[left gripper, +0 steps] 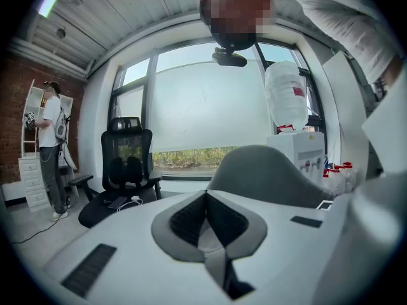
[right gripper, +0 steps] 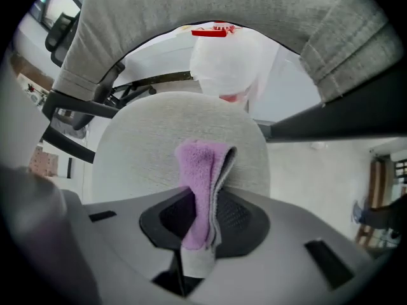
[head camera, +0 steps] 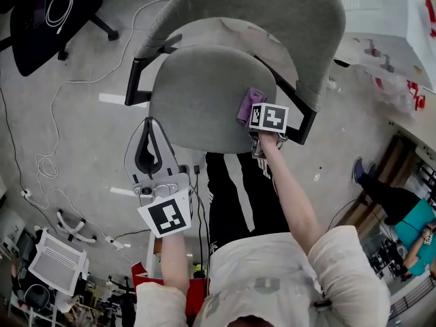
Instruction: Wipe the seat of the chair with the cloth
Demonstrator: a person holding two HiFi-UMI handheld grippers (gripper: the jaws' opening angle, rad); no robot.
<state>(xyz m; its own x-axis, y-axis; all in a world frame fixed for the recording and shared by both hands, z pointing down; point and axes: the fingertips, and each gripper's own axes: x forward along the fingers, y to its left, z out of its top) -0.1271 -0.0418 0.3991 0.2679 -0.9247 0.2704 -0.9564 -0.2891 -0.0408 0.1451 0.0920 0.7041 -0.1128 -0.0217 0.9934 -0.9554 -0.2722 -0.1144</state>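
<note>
In the head view the grey chair's seat point(head camera: 201, 101) lies below me, with its backrest point(head camera: 272, 19) beyond. A purple cloth point(head camera: 249, 103) rests on the seat's right part, and my right gripper point(head camera: 253, 116) is shut on it. The right gripper view shows the cloth point(right gripper: 202, 170) folded and pinched between the jaws of the right gripper point(right gripper: 202, 224), its free end lying on the seat point(right gripper: 149, 145). My left gripper point(head camera: 149, 122) hangs off the seat's front left edge, shut and holding nothing. The left gripper point(left gripper: 205, 197) points level across the room, past the backrest point(left gripper: 267, 170).
A black office chair point(head camera: 41, 26) stands at the far left point(left gripper: 127, 164), with white cables point(head camera: 48, 162) trailing over the floor. A water dispenser point(left gripper: 289, 107) stands behind the grey chair. A person point(left gripper: 49, 145) stands by white shelves. A cluttered table point(head camera: 402, 67) runs along the right.
</note>
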